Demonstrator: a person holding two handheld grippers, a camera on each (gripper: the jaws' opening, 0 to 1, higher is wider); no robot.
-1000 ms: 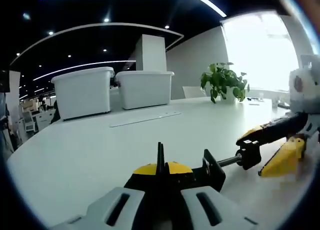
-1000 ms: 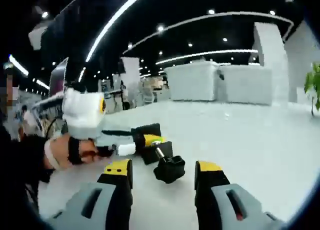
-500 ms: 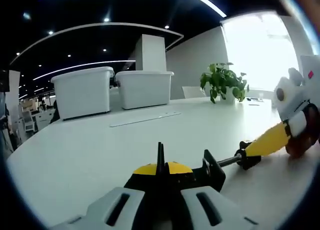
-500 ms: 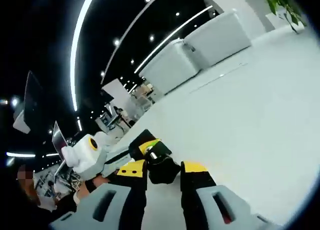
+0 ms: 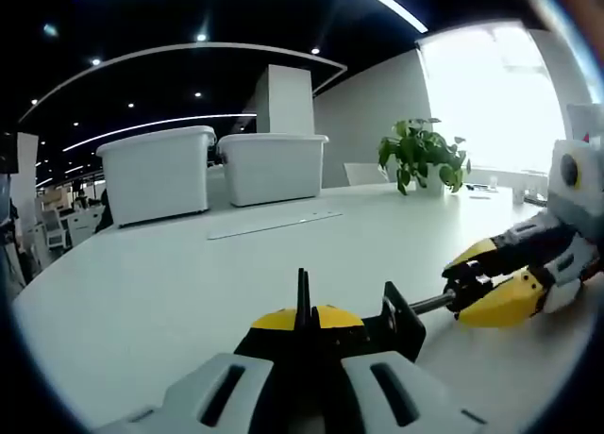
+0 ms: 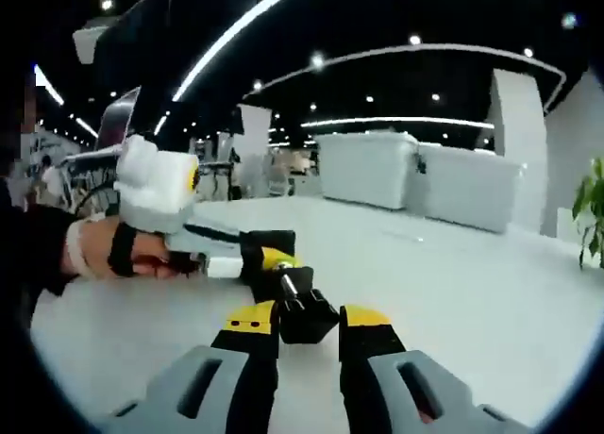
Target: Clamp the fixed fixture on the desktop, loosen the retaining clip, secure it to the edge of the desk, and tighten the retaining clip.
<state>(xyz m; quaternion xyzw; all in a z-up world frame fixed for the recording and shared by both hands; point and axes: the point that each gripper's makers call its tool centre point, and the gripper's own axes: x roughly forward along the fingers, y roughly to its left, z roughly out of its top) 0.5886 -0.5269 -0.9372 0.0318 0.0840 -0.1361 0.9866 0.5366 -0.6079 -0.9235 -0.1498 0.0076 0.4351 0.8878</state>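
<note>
While the left gripper [image 5: 302,354] holds the clamp [image 5: 326,325] by its black-and-yellow body, jaws pressed together on it, the right gripper [image 6: 309,323] has its yellow-tipped jaws closed around the black knob [image 6: 304,316] at the end of the clamp's screw. Judgement: this is the loosening step; the clamp is held steady on the desk [image 5: 189,264] and the knob is about to be turned.

- Location: clamp lies near the middle of the white desk, well in from any edge. The right gripper view shows the left gripper [image 6: 222,255] reaching in from the left and gripping the clamp body, a person's gloved hand [image 6: 113,255] behind it.
- In the left gripper view the right gripper [image 5: 491,288] comes in from the right, its yellow jaws on the knob [image 5: 469,288].
- Clamp: matte black, hard-looking body with a rounded yellow insert; a thin bright metal rod [image 5: 429,304] runs from the body to the knob. Knob looks chunky and faceted, good for gripping.
- Desk: smooth, matte white, broad, curved at its far side.
- Background: two white lidded plastic bins [image 5: 160,175], a leafy green plant [image 5: 422,153], a bright window.

Next move, as judged: rotate the knob about the rod's axis without letting the body twist, opening the clamp's mouth enough to take the desk edge. Slipping on the knob is the likely trouble.
</note>
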